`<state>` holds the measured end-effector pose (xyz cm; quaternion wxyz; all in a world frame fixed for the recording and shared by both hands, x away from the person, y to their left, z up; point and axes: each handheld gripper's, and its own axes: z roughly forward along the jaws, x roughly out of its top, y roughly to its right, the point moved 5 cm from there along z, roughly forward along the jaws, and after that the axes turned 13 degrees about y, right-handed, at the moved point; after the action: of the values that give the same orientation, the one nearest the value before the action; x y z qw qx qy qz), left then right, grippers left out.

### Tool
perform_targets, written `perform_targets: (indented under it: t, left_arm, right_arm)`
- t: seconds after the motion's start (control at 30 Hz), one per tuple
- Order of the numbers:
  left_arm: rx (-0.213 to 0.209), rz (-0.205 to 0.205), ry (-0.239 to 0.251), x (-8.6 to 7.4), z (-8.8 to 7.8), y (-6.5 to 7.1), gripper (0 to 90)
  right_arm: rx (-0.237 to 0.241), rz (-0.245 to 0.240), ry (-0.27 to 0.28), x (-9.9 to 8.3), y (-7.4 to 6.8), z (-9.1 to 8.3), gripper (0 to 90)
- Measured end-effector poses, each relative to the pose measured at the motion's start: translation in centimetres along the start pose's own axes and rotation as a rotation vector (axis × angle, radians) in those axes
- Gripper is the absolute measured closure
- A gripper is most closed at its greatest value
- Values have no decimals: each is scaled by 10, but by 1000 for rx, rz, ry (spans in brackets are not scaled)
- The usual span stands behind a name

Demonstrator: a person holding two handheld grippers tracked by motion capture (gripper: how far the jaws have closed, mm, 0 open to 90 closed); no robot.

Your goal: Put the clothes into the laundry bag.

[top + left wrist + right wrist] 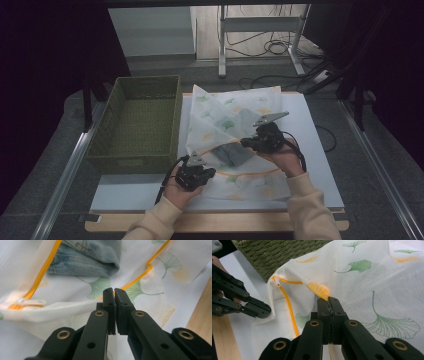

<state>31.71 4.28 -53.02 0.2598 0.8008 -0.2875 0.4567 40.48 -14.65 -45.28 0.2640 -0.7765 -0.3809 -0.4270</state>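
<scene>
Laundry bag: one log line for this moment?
left claw: shut, empty | right claw: shut on white leaf-print mesh laundry bag | folded blue denim: inside

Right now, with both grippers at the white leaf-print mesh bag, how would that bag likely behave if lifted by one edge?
Probably floppy: the mesh bag already tents and creases where the right gripper pinches it. Likely light by itself, since the thin weave lets the folded jeans show through. The jeans would probably sag or slide toward the orange zipper opening, so the load may shift.

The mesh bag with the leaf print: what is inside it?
Inside the mesh bag lies folded blue denim, seen through the orange-zipped opening. Its pale fabric covers most of the denim, so the kind of garment, and whether anything else is in there, cannot be told.
</scene>
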Motion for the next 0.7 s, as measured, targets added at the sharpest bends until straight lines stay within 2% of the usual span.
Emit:
perform_targets:
  t: [0.27, 0.43, 0.57, 0.7]
  left_arm:
    - [4, 11, -15, -3, 0, 1, 861]
    - [18, 56, -25, -5, -2, 1, 831]
    - [9, 44, -22, -6, -4, 0, 826]
    - [-12, -6, -7, -6, -8, -3, 810]
  right_arm:
    - [7, 11, -53, -14, -1, 8, 889]
    - [9, 8, -90, -24, -6, 11, 887]
    - [14, 16, -112, -32, -8, 14, 886]
    - [25, 26, -129, -40, -10, 14, 886]
